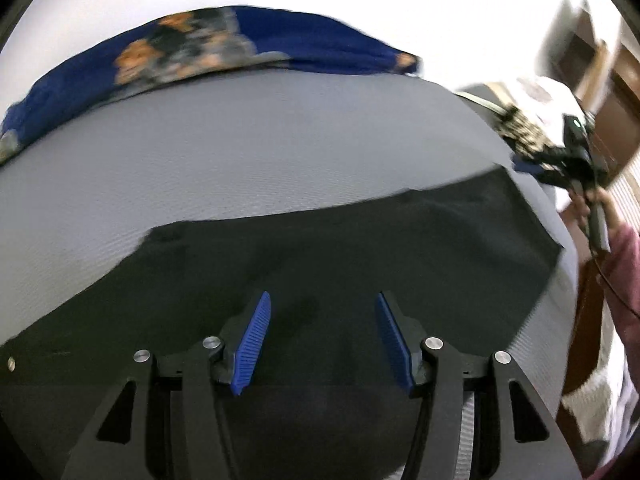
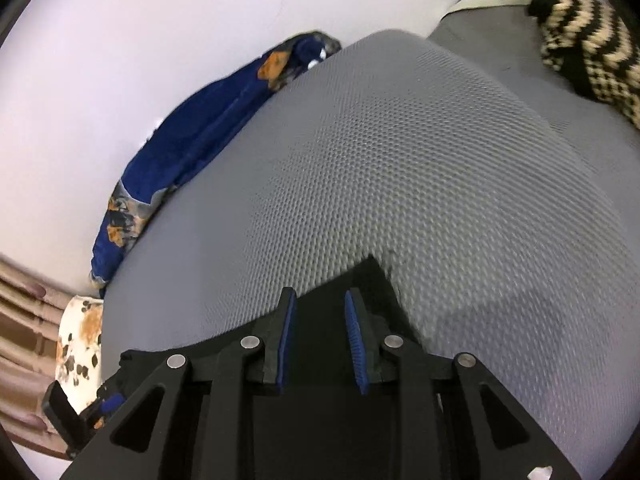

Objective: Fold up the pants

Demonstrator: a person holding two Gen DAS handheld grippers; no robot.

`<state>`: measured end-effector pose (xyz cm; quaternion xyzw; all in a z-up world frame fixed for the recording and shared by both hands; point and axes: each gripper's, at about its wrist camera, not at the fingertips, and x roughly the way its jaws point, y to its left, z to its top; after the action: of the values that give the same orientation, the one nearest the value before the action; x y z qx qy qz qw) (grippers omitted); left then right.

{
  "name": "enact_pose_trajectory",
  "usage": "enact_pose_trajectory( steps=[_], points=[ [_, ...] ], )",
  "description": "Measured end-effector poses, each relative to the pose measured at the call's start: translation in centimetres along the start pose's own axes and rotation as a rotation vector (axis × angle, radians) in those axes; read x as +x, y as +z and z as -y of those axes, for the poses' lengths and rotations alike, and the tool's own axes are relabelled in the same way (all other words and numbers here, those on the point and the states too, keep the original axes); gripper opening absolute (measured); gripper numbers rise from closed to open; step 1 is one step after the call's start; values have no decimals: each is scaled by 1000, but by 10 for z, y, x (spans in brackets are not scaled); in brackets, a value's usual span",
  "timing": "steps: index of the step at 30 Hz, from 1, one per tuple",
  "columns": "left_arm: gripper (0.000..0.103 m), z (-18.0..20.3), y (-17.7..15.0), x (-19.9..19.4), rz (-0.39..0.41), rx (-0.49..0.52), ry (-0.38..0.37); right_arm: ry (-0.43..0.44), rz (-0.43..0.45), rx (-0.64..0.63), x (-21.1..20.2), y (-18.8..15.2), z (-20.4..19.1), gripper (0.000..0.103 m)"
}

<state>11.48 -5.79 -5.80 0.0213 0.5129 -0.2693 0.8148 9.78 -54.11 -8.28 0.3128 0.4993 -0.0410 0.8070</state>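
The black pants (image 1: 320, 240) lie flat on a grey textured bed surface (image 1: 240, 140). My left gripper (image 1: 323, 300) is open, its blue pads spread wide just above the pants, holding nothing. In the right wrist view a corner of the pants (image 2: 360, 280) lies under my right gripper (image 2: 320, 298), whose blue pads stand a narrow gap apart with no cloth seen between them. The right gripper also shows in the left wrist view (image 1: 568, 160) at the pants' far right corner, held by a hand in a maroon sleeve.
A blue patterned cloth (image 1: 240, 48) lies along the bed's far edge by a white wall. A black and cream knitted item (image 2: 584, 40) lies at the bed's far right. A spotted white cloth (image 2: 80, 340) hangs off the left side.
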Motion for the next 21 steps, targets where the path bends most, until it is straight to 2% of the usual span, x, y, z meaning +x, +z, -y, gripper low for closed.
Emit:
enact_pose_trajectory(
  steps=[7,12,14,18,20,21],
  points=[
    [56,-34,-9,4,-23,-113,49,-35,-62,-32,23,14,6,24],
    [56,-36,-13,9,-45,-126,79,-15,-79,-49,29,15,7,24],
    [56,-34,-13,11,-51,-126,85,26,-98,-60,27,11,7,22],
    [56,-32,-14,16,-56,-123,95,13,-104,-122,27,6,2,21],
    [56,-32,-14,17,-55,-130,101,-2,-73,-111,25,6,1,5],
    [56,-33,-13,17,-52,-136,102,-8,-59,-119,23,4,-2,5]
  ],
)
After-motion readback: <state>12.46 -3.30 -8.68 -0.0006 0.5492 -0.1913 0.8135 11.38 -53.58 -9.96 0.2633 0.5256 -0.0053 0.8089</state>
